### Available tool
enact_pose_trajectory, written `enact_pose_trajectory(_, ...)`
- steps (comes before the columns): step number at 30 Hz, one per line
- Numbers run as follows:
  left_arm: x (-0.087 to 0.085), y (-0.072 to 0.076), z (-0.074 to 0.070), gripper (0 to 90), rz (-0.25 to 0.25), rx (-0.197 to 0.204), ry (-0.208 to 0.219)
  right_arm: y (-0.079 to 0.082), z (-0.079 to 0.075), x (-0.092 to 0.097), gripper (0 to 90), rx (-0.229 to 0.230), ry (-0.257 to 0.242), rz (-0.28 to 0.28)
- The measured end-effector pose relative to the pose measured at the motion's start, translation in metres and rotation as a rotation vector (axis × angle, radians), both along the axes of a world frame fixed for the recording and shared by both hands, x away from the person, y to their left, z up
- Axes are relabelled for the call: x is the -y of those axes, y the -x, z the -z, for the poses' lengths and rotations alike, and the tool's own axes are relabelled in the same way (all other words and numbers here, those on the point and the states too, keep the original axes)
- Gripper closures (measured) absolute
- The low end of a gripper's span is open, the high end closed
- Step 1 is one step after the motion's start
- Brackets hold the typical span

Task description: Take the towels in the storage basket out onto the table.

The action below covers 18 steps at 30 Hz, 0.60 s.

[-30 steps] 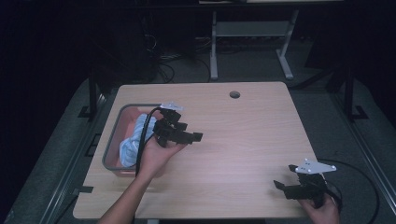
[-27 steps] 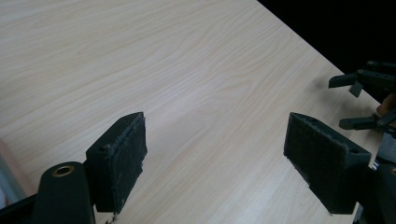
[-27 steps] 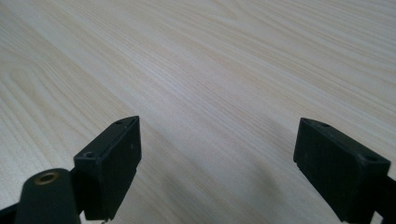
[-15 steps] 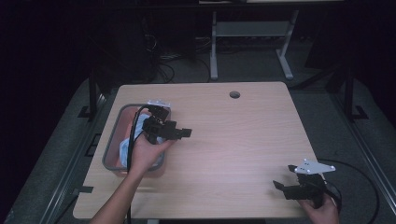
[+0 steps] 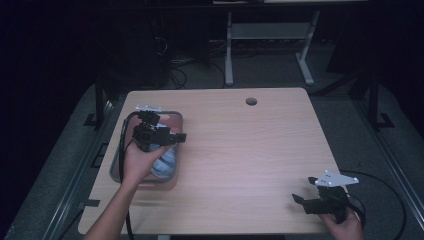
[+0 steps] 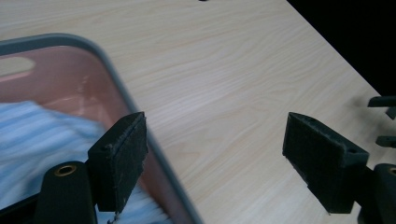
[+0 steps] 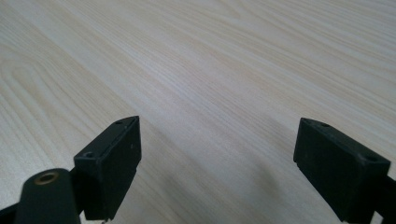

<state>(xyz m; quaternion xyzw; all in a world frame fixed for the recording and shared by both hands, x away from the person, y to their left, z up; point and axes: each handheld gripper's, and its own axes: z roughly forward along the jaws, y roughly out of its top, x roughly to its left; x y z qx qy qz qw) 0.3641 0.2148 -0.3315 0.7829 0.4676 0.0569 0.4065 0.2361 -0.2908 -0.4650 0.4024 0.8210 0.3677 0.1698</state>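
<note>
Wooden table [image 5: 260, 150], round hole [image 5: 251, 101] near far edge; metal stand [image 5: 265, 40] behind.

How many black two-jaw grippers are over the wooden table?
2. The left black two-jaw gripper hangs open over the grey-rimmed pink bin holding blue striped cloth at the table's left; the right black two-jaw gripper sits open near the front right corner.

The high view looks forward and down on the whole table [image 5: 240, 150] from the near side. Each gripper view sits close above the tabletop, looking along its jaws; the left one shares the bin [image 6: 116, 88] with the high view.
</note>
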Motion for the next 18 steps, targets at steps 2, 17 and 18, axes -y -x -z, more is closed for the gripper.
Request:
enact_pose_trajectory(2, -0.007, 0.0, 0.0, 21.4, -0.016, -0.002, -0.002, 0.0, 0.0, -0.001, 14.5, 0.0, 0.008, -0.006)
enact_pose_trajectory(17, -0.048, -0.003, 0.01, 21.5, -0.133, -0.024, -0.026, 0.0, 0.001, -0.003, 14.5, -0.008, 0.01, -0.008)
enact_pose_trajectory(18, -0.05, -0.003, 0.011, 21.5, -0.14, -0.026, -0.025, 0.0, 0.001, -0.003, 14.5, -0.008, 0.011, -0.01)
